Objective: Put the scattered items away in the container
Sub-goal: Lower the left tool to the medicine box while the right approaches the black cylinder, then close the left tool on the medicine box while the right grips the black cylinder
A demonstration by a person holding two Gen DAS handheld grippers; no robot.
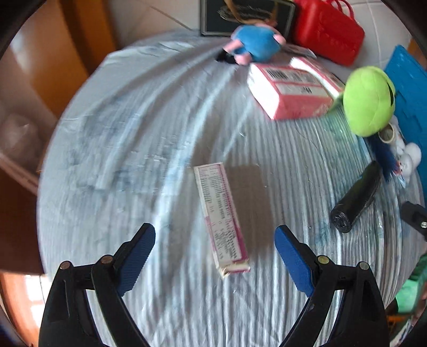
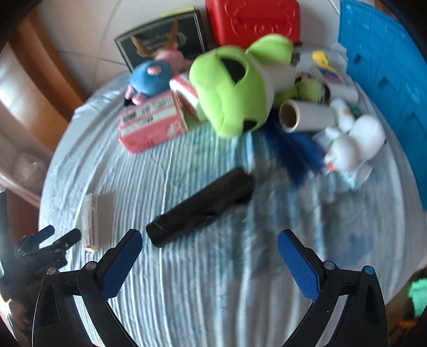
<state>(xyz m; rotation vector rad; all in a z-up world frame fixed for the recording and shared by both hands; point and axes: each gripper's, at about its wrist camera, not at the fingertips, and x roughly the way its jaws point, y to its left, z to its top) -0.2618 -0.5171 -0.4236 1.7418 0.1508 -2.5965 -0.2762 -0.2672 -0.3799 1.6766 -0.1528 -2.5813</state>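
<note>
Surface: striped pale-blue cloth [image 1: 160,112] covers the round bench, wrinkled toward the upper left of the left wrist view; wood furniture and tiled floor lie beyond.
Left claw [image 1: 214,252]: wide open, holding nothing, low over the slim pink-and-white carton [image 1: 220,217].
Carton axis: long axis runs from frame centre down to lower centre, near end between the jaws, tilted slightly right.
Right claw [image 2: 209,256]: wide open, empty, just short of the black roll [image 2: 200,204].
Roll axis: runs lower left to upper right in the right wrist view, near end toward the left jaw.
Container: probably the blue bin [image 2: 387,80] at right edge; the red case [image 2: 253,21] sits at top.
Other clutter: green plush [image 2: 234,85], blue plush [image 2: 150,77], pink box [image 2: 152,125], white tubes [image 2: 307,116].
Risk: closing across the carton's length would likely skid or tip it; I judge the roll may turn away on the ridged cloth; both views are blurred, so alignment is uncertain.
</note>
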